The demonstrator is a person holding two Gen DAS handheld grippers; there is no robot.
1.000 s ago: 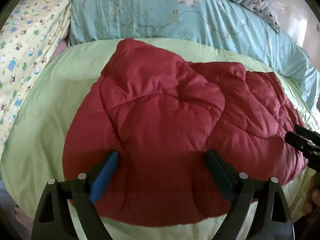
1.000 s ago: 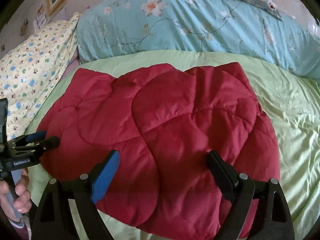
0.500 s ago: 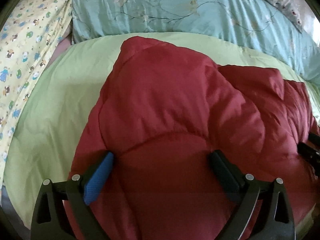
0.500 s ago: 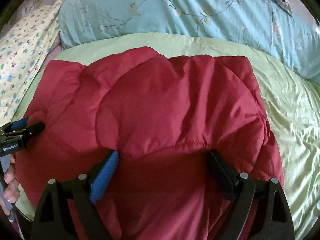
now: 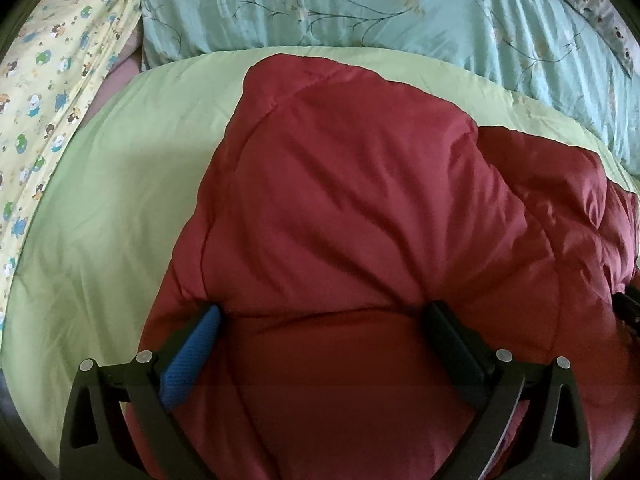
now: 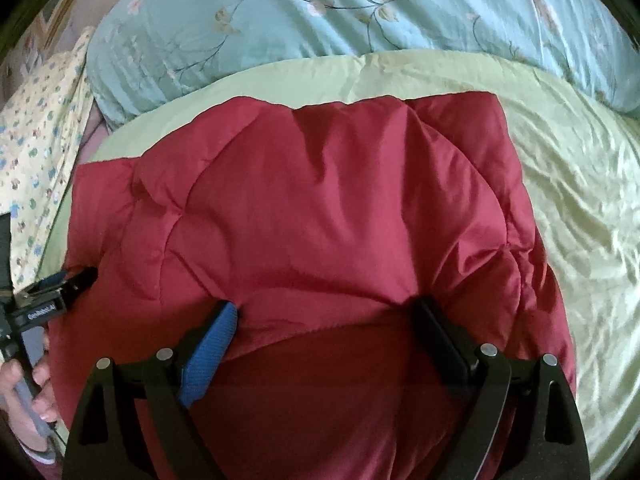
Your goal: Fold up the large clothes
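A large red quilted padded garment [image 5: 340, 220] lies bunched on a light green bedspread [image 5: 108, 208]; it also shows in the right wrist view [image 6: 320, 220]. My left gripper [image 5: 324, 316] is open, its fingers pressed against the near fold of the garment, which fills the space between them. My right gripper [image 6: 326, 308] is open in the same way on the garment's right part. The left gripper also shows at the left edge of the right wrist view [image 6: 60, 284], held by a hand at the garment's left edge.
A light blue floral quilt [image 5: 380, 12] lies rolled along the far side. A yellow printed pillow [image 5: 44, 80] lies at the left. The green bedspread [image 6: 580, 208] stretches out to the right of the garment.
Both grippers have moved forward and down onto the red garment, which now fills more of each view. The near fold has bulged up between the fingers.
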